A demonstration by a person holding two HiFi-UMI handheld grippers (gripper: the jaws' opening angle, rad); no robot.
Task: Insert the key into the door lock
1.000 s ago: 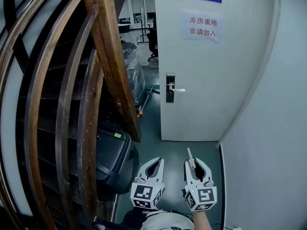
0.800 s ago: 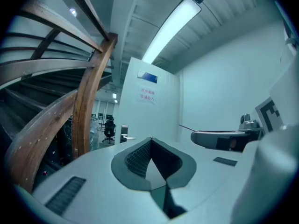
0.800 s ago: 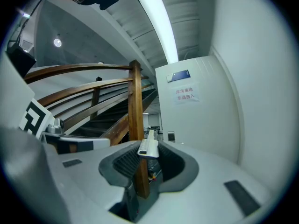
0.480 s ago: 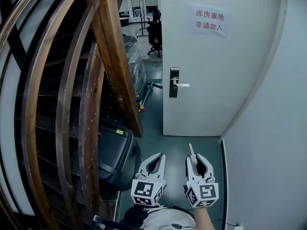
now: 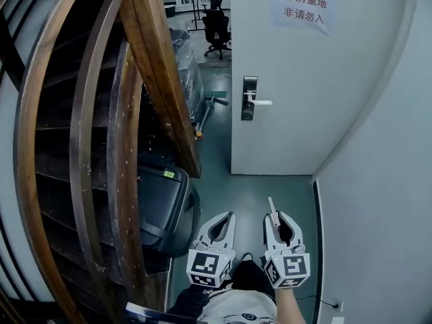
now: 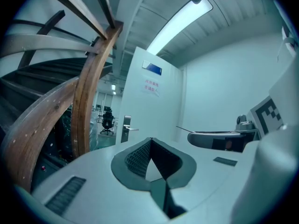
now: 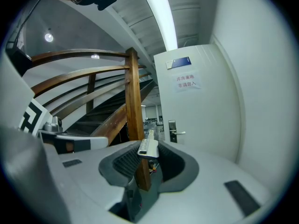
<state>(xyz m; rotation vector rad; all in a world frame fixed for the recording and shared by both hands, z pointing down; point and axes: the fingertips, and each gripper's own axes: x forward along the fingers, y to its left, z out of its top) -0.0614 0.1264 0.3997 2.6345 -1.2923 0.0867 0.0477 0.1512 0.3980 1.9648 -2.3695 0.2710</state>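
Observation:
The white door (image 5: 304, 86) stands ahead, with a dark lock plate (image 5: 248, 98) and a silver lever handle (image 5: 262, 102) at its left edge. My right gripper (image 5: 274, 216) is shut on a slim silver key (image 5: 271, 206), whose blade sticks out past the tips toward the door. In the right gripper view the key (image 7: 148, 146) lies between the jaws of the right gripper (image 7: 150, 146), and the lock plate (image 7: 172, 131) is far beyond it. My left gripper (image 5: 227, 216) hangs beside the right one, shut and holding nothing. In the left gripper view its tips (image 6: 151, 140) meet, and the lock plate (image 6: 126, 128) is small in the distance.
A curved wooden stair railing (image 5: 158, 79) fills the left side. A black case (image 5: 160, 204) sits on the floor below it. A white wall (image 5: 378, 181) closes the right. A paper sign (image 5: 304, 7) hangs on the door. An office chair (image 5: 216, 27) stands beyond the opening.
The door and its lock have come closer and sit higher in the head view. Both grippers have travelled forward toward the door side by side, jaws unchanged, key still held.

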